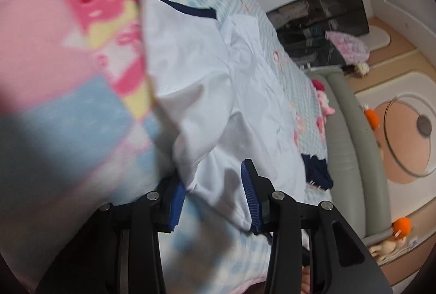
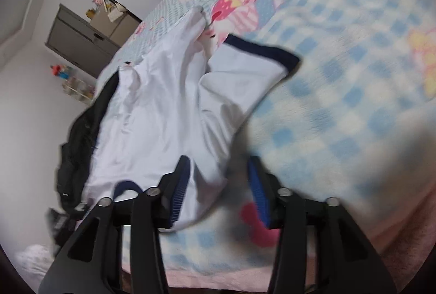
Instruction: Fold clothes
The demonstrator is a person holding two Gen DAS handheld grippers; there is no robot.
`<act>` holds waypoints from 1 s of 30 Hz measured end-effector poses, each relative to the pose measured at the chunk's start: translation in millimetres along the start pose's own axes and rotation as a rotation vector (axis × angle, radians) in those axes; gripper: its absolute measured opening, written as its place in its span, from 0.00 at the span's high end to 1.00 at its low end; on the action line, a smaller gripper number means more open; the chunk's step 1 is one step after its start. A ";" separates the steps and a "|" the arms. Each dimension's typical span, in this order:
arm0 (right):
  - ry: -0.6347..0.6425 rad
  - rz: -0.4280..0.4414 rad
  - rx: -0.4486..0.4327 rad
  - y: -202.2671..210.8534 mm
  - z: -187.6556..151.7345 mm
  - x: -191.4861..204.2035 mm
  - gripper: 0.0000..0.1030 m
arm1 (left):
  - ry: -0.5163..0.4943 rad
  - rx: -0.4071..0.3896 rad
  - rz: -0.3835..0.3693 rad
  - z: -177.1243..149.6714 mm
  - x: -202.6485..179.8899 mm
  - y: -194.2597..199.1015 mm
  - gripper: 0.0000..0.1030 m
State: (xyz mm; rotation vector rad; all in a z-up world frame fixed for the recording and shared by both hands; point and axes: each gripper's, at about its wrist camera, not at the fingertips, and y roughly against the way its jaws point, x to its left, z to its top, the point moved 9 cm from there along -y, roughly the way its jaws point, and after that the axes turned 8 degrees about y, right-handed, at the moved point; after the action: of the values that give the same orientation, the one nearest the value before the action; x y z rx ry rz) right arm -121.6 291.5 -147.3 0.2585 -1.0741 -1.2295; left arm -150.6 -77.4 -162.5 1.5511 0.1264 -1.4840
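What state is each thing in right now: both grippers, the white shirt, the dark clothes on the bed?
left gripper: open, white cloth between its fingers, not clamped.
right gripper: open, shirt edge at one finger.
white shirt: unfolded, rumpled, lying on the blanket, navy-trimmed sleeve spread out.
checked blanket: spread flat over the bed.
navy garment: bunched, apart from the shirt's body.
black garment: crumpled heap beside the shirt.

checked blanket (image 2: pixel 340 92) | grey cabinet (image 2: pixel 79 43) (far) | glass table (image 1: pixel 408 130)
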 end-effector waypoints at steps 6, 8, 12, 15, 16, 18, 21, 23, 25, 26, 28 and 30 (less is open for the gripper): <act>0.074 0.096 -0.050 -2.0 18.8 31.4 0.63 | -0.085 -0.071 -0.060 16.3 -32.1 10.2 0.57; 0.111 0.086 -0.040 -5.3 15.2 35.0 0.61 | -0.092 -0.031 -0.007 14.6 -19.9 -0.3 0.55; 0.079 0.055 0.091 -38.6 -9.4 17.1 0.61 | -0.048 0.012 0.020 10.4 3.5 -19.5 0.55; 0.095 0.040 0.071 -39.0 -5.3 19.8 0.64 | -0.129 -0.014 0.046 9.2 -10.7 -17.0 0.80; 0.120 0.023 0.061 -36.8 -3.3 22.9 0.68 | -0.168 -0.025 0.056 8.8 -18.7 -13.5 0.87; 0.183 -0.006 0.018 -22.6 2.3 32.6 0.88 | -0.233 -0.068 0.062 8.3 -37.8 1.7 0.92; 0.263 -0.032 -0.087 12.8 18.1 52.0 0.92 | -0.305 -0.105 0.083 4.7 -62.1 23.9 0.93; 0.299 -0.055 -0.127 34.5 24.4 60.9 0.93 | -0.333 -0.114 0.091 0.6 -72.9 38.3 0.93; 0.303 -0.056 -0.148 48.2 28.2 67.6 0.94 | -0.335 -0.108 0.079 -4.8 -75.2 51.9 0.93; 0.300 -0.049 -0.158 57.3 28.4 66.7 0.94 | -0.337 -0.104 0.074 -7.9 -75.4 57.8 0.93; 0.291 -0.047 -0.164 66.1 27.9 65.0 0.94 | -0.343 -0.079 0.083 -18.1 -70.4 59.7 0.93; 0.264 -0.046 -0.152 66.8 24.7 58.6 0.94 | -0.320 -0.051 0.134 -32.5 -53.5 49.2 0.93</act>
State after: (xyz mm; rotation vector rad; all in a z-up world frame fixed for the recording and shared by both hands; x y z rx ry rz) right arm -101.7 275.7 -58.6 0.3202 -0.7467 -1.2722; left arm -109.3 -55.0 -98.1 1.2389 -0.1238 -1.5872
